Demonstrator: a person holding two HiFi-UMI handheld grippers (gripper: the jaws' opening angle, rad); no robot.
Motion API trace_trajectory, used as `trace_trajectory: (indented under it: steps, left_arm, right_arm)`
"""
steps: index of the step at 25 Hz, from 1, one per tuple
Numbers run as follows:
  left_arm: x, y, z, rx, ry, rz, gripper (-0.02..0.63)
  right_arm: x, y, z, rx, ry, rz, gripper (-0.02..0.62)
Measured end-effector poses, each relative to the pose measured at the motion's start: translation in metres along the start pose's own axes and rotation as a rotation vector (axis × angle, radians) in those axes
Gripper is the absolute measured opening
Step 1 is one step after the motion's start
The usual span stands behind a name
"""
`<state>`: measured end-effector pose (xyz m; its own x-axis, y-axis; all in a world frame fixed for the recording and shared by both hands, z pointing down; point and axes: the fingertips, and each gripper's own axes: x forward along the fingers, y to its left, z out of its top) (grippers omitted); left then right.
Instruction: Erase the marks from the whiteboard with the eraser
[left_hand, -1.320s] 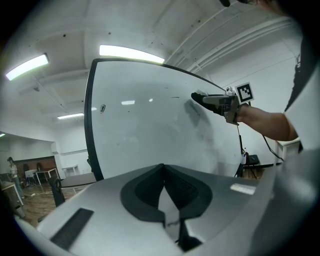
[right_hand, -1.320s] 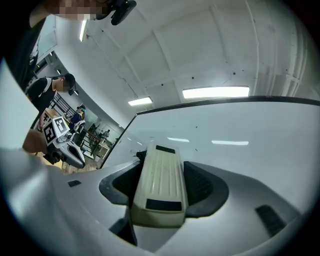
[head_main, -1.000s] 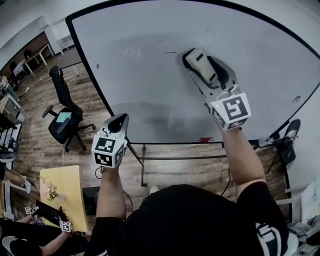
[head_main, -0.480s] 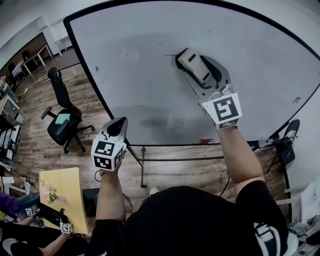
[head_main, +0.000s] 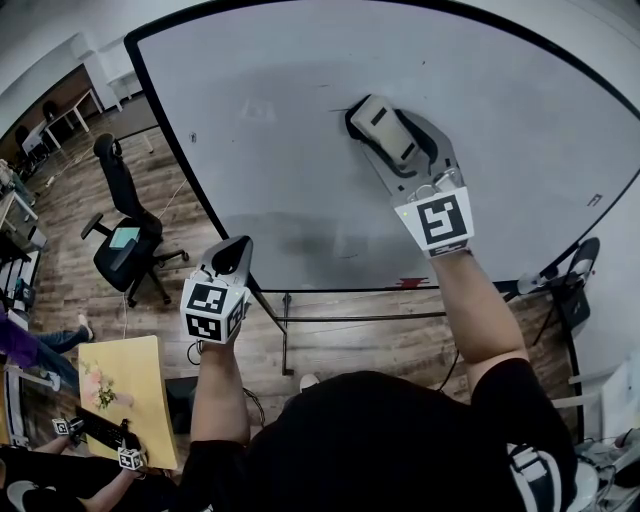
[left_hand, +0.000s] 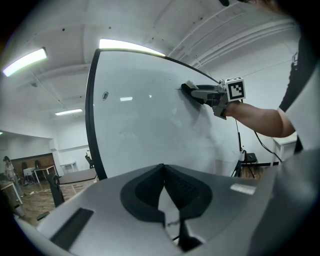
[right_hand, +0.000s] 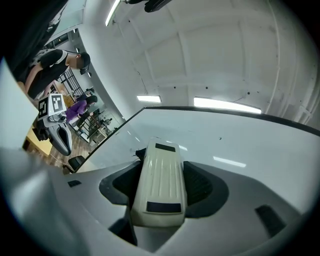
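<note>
The whiteboard (head_main: 300, 150) fills the head view, upright before me. My right gripper (head_main: 388, 130) is shut on a cream eraser (head_main: 382, 125) and presses it flat against the board, right of centre. A short dark mark (head_main: 340, 109) lies just left of the eraser; in the right gripper view the mark (right_hand: 137, 151) sits at the front left corner of the eraser (right_hand: 159, 190). Faint grey smudges (head_main: 310, 245) show low on the board. My left gripper (head_main: 238, 252) hangs by the board's lower left edge, jaws shut on nothing (left_hand: 163, 167).
A black office chair (head_main: 125, 225) stands on the wood floor at left. A yellow panel (head_main: 125, 395) lies lower left near a seated person's hand. The board's metal stand (head_main: 285, 320) runs below it. Another chair (head_main: 575, 285) is at right.
My right gripper has slid the eraser a little left and up across the board, toward the short dark mark. The left gripper has hardly moved.
</note>
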<state>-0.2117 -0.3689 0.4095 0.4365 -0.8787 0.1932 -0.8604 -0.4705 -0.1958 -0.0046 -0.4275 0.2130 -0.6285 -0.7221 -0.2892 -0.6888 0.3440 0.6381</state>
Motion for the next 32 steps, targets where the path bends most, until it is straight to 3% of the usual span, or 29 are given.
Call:
trace_trajectory:
  steps: [32]
  left_arm:
    - [-0.011, 0.027, -0.024, -0.027, 0.023, 0.036, 0.011]
  right_arm:
    - [0.043, 0.044, 0.025, -0.109, -0.029, 0.057, 0.255]
